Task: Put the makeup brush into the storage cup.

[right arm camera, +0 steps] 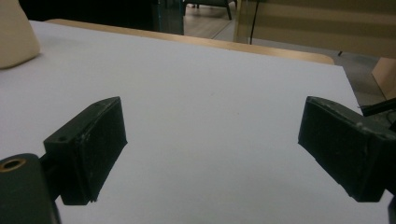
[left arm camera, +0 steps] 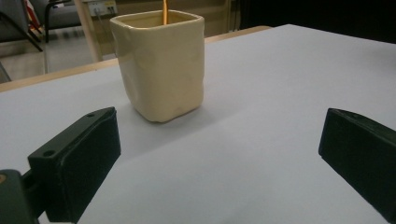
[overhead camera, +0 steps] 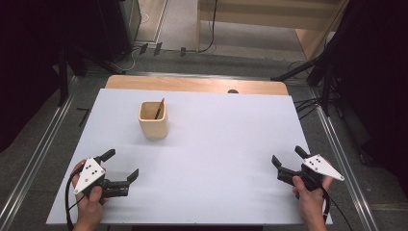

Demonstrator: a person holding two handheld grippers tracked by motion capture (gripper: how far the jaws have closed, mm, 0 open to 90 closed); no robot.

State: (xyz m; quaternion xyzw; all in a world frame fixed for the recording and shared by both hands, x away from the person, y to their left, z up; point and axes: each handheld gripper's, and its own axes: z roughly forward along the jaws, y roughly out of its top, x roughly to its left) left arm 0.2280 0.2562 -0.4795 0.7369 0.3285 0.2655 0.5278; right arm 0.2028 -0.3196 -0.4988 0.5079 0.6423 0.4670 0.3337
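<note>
A cream square cup (overhead camera: 153,120) stands upright on the white table top (overhead camera: 216,139), left of centre and toward the far side. A thin dark stick (overhead camera: 159,109) leans inside it. In the left gripper view the cup (left arm camera: 161,65) stands just ahead of the jaws, and the stick (left arm camera: 165,5) pokes up past the rim. My left gripper (overhead camera: 121,165) rests near the front left of the table, open and empty, well short of the cup. Held at the front right, my right gripper (overhead camera: 289,158) is open too, with nothing between its jaws. A sliver of the cup (right arm camera: 16,35) sits at the upper left of the right gripper view.
The white sheet covers a wooden table whose bare far edge (overhead camera: 192,84) shows as a strip. Dark stand legs (overhead camera: 308,67) and cables lie on the floor beyond and to the right. Metal rails (overhead camera: 33,159) run along both sides.
</note>
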